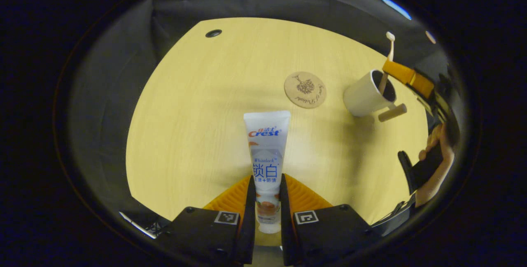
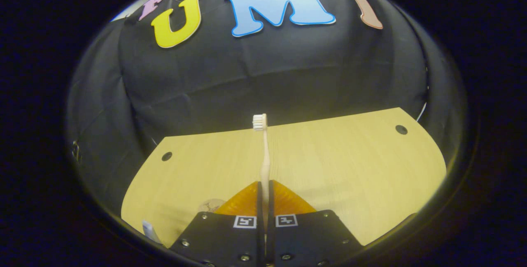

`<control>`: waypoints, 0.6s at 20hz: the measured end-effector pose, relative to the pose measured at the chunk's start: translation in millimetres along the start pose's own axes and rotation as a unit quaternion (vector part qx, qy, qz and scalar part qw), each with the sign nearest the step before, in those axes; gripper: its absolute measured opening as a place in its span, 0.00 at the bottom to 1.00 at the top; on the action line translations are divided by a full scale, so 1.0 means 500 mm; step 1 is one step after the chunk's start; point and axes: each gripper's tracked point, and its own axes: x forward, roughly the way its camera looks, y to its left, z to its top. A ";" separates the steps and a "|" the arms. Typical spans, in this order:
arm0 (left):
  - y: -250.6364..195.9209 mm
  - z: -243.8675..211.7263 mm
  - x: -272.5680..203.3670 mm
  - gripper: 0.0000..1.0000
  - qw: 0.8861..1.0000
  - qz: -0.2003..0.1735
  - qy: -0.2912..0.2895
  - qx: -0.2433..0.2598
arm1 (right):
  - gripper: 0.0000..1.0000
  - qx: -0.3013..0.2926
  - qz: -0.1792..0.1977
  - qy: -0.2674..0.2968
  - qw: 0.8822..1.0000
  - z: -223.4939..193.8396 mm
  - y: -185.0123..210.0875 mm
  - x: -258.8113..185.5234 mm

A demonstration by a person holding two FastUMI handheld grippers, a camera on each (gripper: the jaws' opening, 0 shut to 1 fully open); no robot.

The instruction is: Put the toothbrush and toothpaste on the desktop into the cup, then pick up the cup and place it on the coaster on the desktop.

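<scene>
Left gripper [image 1: 266, 201] jaws clamped on the glossy plastic toothpaste tube [image 1: 266, 152] lying short of the white ceramic cup [image 1: 367, 93], right gripper [image 2: 263, 201] jaws pinching the slim toothbrush [image 2: 264, 156] over that cup, so loading is underway: release brush, lift tube, round engraved wooden coaster [image 1: 305, 89] beside the cup waits.

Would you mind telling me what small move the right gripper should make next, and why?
Probably open its jaws and let go: the right gripper holds the toothbrush upright, its lower end already inside the cup.
</scene>
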 end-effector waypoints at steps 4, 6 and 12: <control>-0.009 0.069 -0.015 0.35 1.000 -0.007 -0.028 0.006 | 0.03 -0.014 0.004 0.007 1.000 -0.037 -0.004 -0.018; -0.015 0.100 -0.025 0.34 0.999 -0.009 -0.041 0.014 | 0.05 -0.015 0.010 0.013 1.000 -0.053 -0.002 -0.031; -0.077 0.168 -0.032 0.34 0.997 -0.022 -0.064 0.039 | 0.11 -0.021 0.005 0.012 1.000 -0.080 -0.014 -0.083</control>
